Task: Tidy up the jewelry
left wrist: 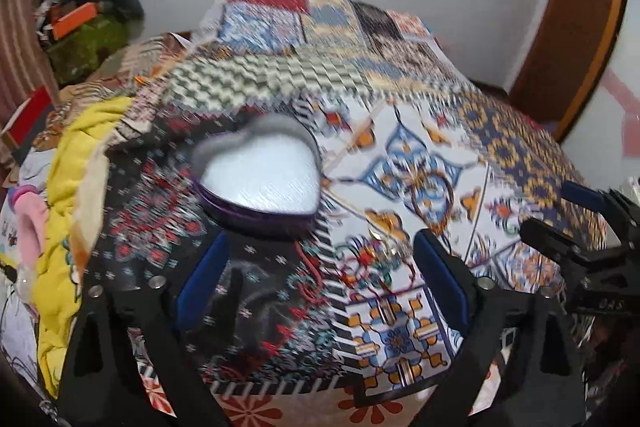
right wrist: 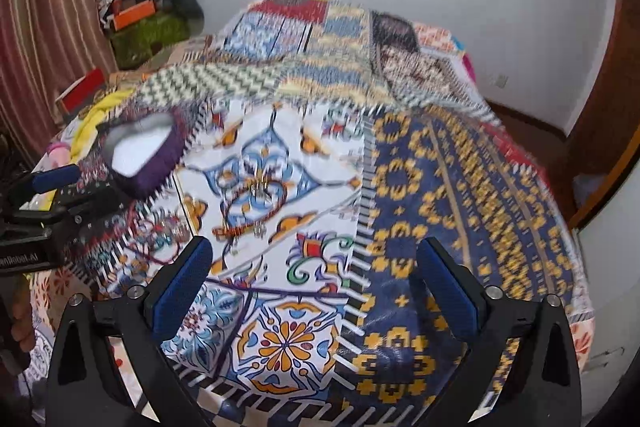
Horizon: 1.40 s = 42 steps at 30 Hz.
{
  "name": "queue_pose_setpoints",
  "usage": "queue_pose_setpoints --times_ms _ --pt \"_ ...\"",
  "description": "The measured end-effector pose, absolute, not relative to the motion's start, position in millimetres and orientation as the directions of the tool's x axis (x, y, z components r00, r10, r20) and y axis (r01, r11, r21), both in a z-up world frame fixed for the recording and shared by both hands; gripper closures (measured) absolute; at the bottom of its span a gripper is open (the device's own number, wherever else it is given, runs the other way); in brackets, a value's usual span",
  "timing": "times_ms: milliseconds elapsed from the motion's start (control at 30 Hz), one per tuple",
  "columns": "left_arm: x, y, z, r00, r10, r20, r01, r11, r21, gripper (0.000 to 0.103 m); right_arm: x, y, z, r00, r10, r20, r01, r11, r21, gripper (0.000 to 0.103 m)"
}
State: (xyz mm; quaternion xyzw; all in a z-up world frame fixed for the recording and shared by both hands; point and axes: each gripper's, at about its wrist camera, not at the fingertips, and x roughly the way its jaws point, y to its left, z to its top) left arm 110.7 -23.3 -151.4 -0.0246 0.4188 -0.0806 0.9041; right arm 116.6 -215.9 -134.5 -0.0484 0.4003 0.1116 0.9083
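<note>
Both the left gripper (left wrist: pixel 320 275) and the right gripper (right wrist: pixel 314 279) hang over the patchwork bedspread (right wrist: pixel 460 195) with jaws spread wide, holding nothing. A beaded bracelet (right wrist: pixel 252 205) lies on the white tile patch ahead of the right gripper. The heart-shaped purple box (left wrist: pixel 260 175), lidless, sits just ahead of the left gripper. Lettering on the left gripper's body is cut off and blurred, roughly "nRobot.AI".

heart box (left wrist: pixel 260 179) on bedspread (left wrist: pixel 400 155), necklace (right wrist: pixel 252 199) right
</note>
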Motion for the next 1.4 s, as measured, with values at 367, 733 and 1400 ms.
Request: queue_pose_setpoints --times_ms 367,733,1400 --pt "119 -45 -176 0.540 -0.260 -0.800 0.224 0.961 -0.161 0.060 119 -201 -146 0.583 0.234 -0.778 -0.353 0.936 0.017 0.041" --pt "115 -26 -179 0.537 -0.267 -0.800 0.203 0.962 -0.185 0.075 128 -180 -153 0.501 0.328 -0.801 -0.409 0.905 0.114 0.053" --pt "112 -7 -175 0.562 -0.336 -0.756 0.205 0.942 -0.267 0.103 151 -136 -171 0.328 0.413 -0.850 -0.450 0.859 0.244 0.075"
